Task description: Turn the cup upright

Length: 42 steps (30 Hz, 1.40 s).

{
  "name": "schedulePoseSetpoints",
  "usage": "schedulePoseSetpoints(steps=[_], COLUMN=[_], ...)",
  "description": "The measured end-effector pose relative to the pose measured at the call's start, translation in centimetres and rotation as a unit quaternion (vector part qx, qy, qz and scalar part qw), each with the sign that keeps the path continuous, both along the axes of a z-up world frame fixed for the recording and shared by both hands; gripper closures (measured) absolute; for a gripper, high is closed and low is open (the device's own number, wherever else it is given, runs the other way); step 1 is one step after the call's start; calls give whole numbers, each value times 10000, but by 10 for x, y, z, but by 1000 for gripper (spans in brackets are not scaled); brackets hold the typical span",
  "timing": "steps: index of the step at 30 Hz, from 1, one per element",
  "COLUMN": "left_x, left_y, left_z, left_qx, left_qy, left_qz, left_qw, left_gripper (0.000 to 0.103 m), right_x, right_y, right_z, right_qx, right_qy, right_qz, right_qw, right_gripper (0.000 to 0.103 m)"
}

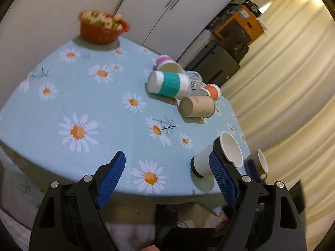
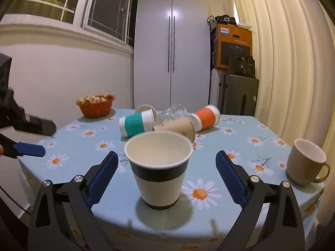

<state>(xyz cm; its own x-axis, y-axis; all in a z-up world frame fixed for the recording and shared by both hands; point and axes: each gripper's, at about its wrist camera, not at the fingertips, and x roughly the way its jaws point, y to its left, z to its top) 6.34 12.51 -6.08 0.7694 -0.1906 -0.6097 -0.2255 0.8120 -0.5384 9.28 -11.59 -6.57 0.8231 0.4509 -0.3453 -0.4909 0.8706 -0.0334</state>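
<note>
Two grippers, both spread wide, nothing held. Your left gripper [image 1: 167, 163] hangs over the counter [image 1: 41, 113] near its edge. Cup [image 2: 158, 169] stands upright between your right gripper's [image 2: 167, 162] fingers, not touched. Behind it lies a pile of tipped cups [image 2: 136, 124]; mug [image 2: 304, 162] upright far right.

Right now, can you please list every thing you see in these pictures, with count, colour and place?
black-band cup: 1, white, upright between the right jaws, untouched
mug: 1, beige, upright at right table edge
teal cup: 1, lying in far pile
brown cup: 1, lying in pile
orange cup: 1, lying in pile
pink cup: 1, lying behind pile
glass: 1, clear, in pile
basket: 1, red, far left
tablecloth: 1, blue, daisies
wardrobe: 1, white, behind
left gripper: open
right gripper: open
</note>
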Motion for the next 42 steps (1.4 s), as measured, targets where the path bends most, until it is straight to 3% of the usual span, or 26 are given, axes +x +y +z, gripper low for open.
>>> schedulePoseSetpoints(steps=[5, 8, 15, 16, 17, 20, 24, 31, 34, 42], left_x=[-11, -14, -34, -36, -40, -48, -61, -75, -76, -77], left_y=[-22, -30, -44, -46, -49, -57, -73, -104, -110, -119], left_z=[14, 15, 34, 37, 42, 51, 64, 66, 59, 52], left_qx=[581, 563, 1025, 1106, 1221, 1416, 1690, 2179, 2287, 2289], left_qy=[-210, -202, -537, -588, -661, -796, -988, -1090, -1038, -1055], left_qz=[-206, -384, -366, -388, -440, -580, -813, -1202, -1224, -1400], left_qw=[9979, 9975, 9926, 9914, 9893, 9850, 9773, 9624, 9602, 9575], left_gripper=[23, 23, 23, 19, 8, 7, 7, 7, 7, 7], right_x=[-15, -21, -27, -28, -29, -31, -36, -52, -55, -51], right_y=[-20, -32, -73, -78, -84, -101, -111, -115, -116, -120], right_z=[29, 47, 101, 107, 115, 129, 135, 120, 108, 102], right_qx=[219, 187, 263, 242, 223, 302, 308, -182, -377, -170], right_qy=[-43, -106, -120, -81, 8, 261, 564, 408, 382, 659], right_qz=[80, 63, 128, 194, 264, 427, 565, 708, 726, 663], right_qw=[9997, 9997, 9995, 9995, 9994, 9983, 9963, 9965, 9959, 9955], right_gripper=[5, 5, 5, 5, 5, 5, 5, 5, 5, 5])
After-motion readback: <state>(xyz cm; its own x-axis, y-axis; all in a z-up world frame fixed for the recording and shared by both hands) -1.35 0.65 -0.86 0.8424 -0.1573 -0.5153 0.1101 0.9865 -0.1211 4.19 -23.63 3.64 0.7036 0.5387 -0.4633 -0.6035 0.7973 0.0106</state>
